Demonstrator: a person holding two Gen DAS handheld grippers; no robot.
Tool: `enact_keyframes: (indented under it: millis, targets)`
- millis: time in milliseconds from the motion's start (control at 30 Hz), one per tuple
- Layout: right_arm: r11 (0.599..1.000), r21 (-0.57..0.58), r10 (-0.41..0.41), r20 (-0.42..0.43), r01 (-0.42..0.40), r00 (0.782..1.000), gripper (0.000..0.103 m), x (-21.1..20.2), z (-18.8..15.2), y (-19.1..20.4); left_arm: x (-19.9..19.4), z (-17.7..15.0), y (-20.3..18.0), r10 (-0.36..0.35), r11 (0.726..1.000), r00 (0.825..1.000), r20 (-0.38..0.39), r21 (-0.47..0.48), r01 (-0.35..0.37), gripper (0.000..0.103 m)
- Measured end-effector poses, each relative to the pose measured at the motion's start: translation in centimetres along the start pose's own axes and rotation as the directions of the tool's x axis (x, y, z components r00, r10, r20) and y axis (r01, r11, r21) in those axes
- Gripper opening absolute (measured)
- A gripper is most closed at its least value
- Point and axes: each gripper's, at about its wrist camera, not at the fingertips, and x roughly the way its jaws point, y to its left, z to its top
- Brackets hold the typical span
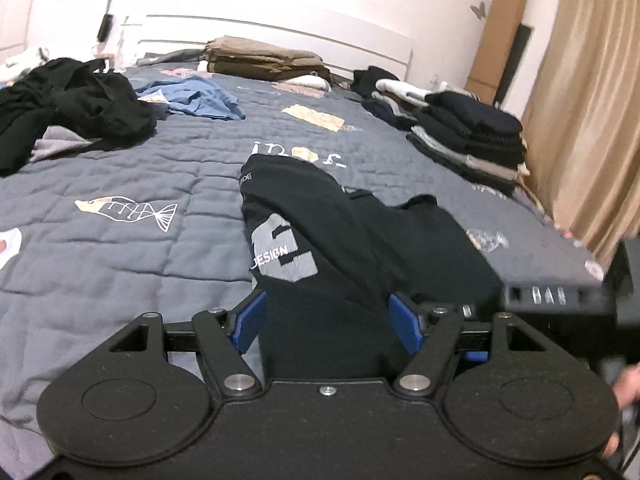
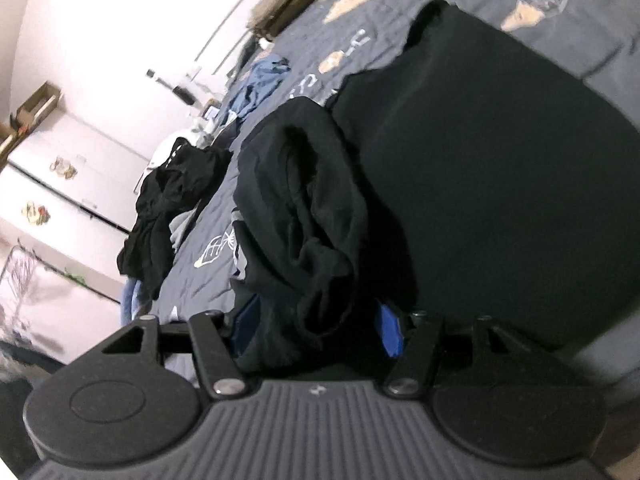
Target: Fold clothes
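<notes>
On the grey quilted bedspread (image 1: pixel 120 184) with the fish drawings, I count one garment being worked on: a black sweatshirt with a big grey number and "DESIGN" printed on it (image 1: pixel 316 232), lying near the middle-right of the bed, close to the near edge. Around it there's one loose heap of black clothes (image 1: pixel 68 108) at the far left, one crumpled blue shirt (image 1: pixel 200 98) just right of that heap, one stack of folded tan and brown clothes (image 1: pixel 260 58) at the far end by the white headboard, and one stack of folded dark clothes (image 1: pixel 468 136) at the far right near the beige curtain (image 1: pixel 588 100).

Two tools in play. The left gripper (image 1: pixel 326 324) has its blue pads (image 1: pixel 250 320) spread pretty wide, with the near hem of the sweatshirt filling the gap between them. The fabric touches both pads, but whether it's actually pinched or just sitting there, can't tell from this angle.

The right gripper (image 2: pixel 316 332) is tilted hard to one side, and its blue pads (image 2: pixel 390 330) also sit wide apart, with a bunched, rolled-up black fold of the same sweatshirt (image 2: pixel 304 208) stuffed between them. Same deal, can't tell if it's gripping. A bit of a hand (image 1: pixel 626 392) shows at the near right edge of the left view.
</notes>
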Motion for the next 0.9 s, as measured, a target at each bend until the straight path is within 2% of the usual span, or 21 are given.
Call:
enact_keyframes:
  millis: [67,200,333,367,400,433,467,667,900]
  targets:
    - [0.999,0.052,-0.003,-0.001,0.003,1.000,0.061,0.6,0.2,-0.3,0.1,-0.4,-0.1,0.007,0.999,1.000,-0.010,0.036,-0.007,0.066]
    - [0.994,0.107,0.013,0.046,-0.018,0.999,0.061,0.9,0.3,-0.8,0.2,-1.5,-0.9,0.044,0.985,0.999,-0.024,0.169,-0.039,0.066]
    - [0.990,0.130,0.044,0.065,-0.053,0.997,0.055,1.3,0.3,-0.6,0.6,-2.3,-0.7,0.045,0.980,0.997,-0.059,0.197,-0.033,0.066]
    - [0.992,0.120,0.043,0.064,-0.051,0.997,0.051,1.4,0.2,-0.4,0.5,-2.5,-0.7,0.046,0.978,0.997,-0.061,0.205,-0.033,0.066]
    - [0.993,0.112,0.040,0.066,-0.048,0.997,0.040,1.6,0.2,-0.2,0.5,-2.6,-0.9,0.049,0.975,0.997,-0.059,0.220,-0.035,0.066]
    - [0.993,0.114,0.034,0.072,-0.042,0.997,0.024,1.7,0.2,-0.2,0.6,-2.8,-1.2,0.056,0.968,0.997,-0.052,0.248,-0.042,0.066]
    - [0.991,0.123,0.034,0.076,-0.043,0.997,0.019,1.7,0.3,-0.3,0.6,-2.9,-1.6,0.063,0.960,0.997,-0.044,0.276,-0.049,0.066]
    - [0.987,0.138,0.062,0.124,-0.079,0.990,0.015,0.6,0.6,0.0,0.7,-4.0,-3.7,0.100,0.895,0.995,0.008,0.436,-0.093,0.066]
    - [0.984,0.111,0.108,0.231,-0.137,0.967,0.014,-3.2,1.7,0.7,0.9,-5.3,-6.2,0.128,0.783,0.989,0.076,0.604,-0.148,0.066]
